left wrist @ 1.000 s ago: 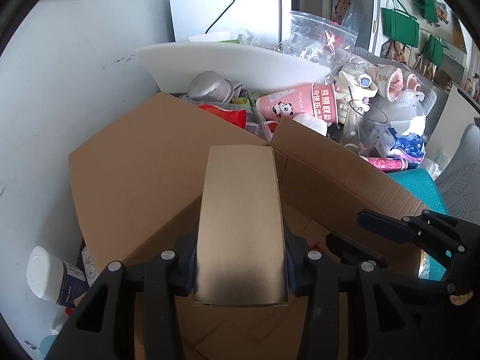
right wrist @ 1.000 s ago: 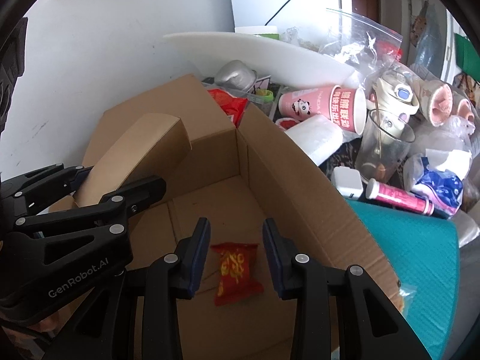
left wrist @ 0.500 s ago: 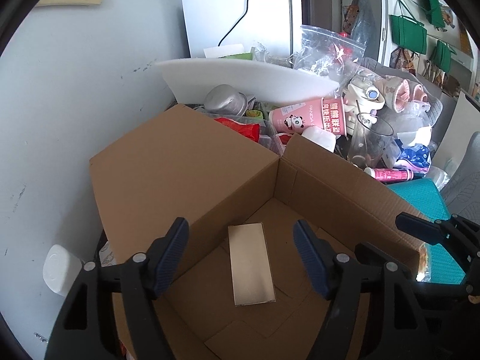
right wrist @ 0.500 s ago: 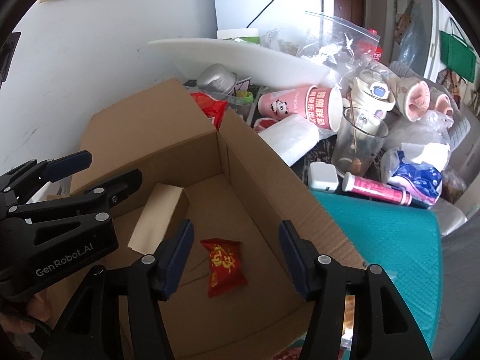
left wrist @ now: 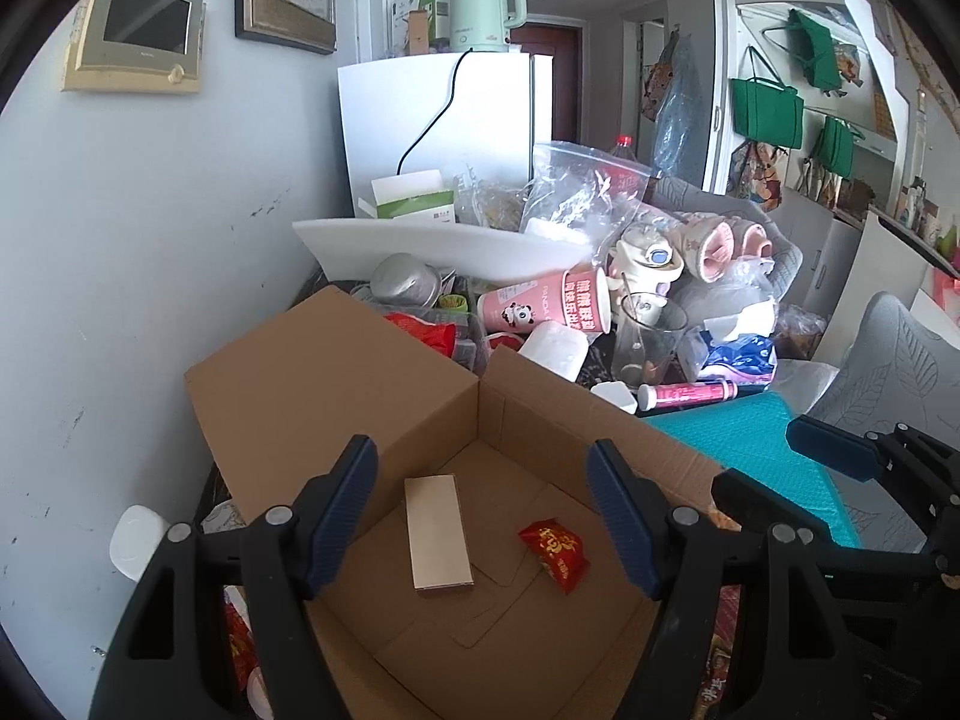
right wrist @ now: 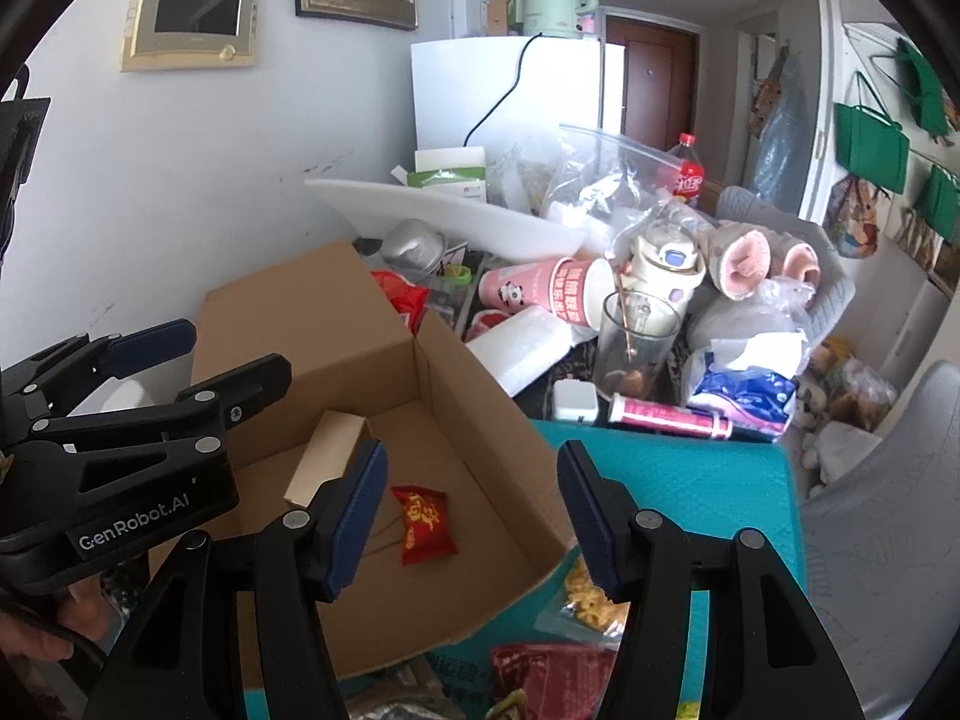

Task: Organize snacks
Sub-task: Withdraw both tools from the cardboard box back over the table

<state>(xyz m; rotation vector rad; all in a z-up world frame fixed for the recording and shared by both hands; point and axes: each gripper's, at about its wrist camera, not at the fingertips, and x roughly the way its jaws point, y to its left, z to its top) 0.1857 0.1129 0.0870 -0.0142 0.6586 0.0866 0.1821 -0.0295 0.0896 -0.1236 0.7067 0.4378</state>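
An open cardboard box (left wrist: pixel 336 372) (right wrist: pixel 282 324) stands against the wall. On its floor lie a tan snack box (left wrist: pixel 437 533) (right wrist: pixel 327 457) and a red snack packet (left wrist: pixel 555 552) (right wrist: pixel 423 523). My left gripper (left wrist: pixel 483 516) is open and empty, held above the box; it also shows in the right wrist view (right wrist: pixel 198 354). My right gripper (right wrist: pixel 471 519) is open and empty above the box's front right rim; it also shows at the right of the left wrist view (left wrist: pixel 780 474). More snack packets (right wrist: pixel 576 606) lie below it, outside the box.
Behind the box is a clutter pile: a pink panda cup (left wrist: pixel 543 307), a glass (right wrist: pixel 636 348), a white foam board (left wrist: pixel 444 243), plastic bags, a pink tube (right wrist: pixel 666 417). A teal mat (right wrist: pixel 678 480) lies to the right. A white jar (left wrist: pixel 135 540) stands left of the box.
My left gripper opened and let the tan box drop onto the box floor. Both grippers rose and pulled back, jaws opening wider.
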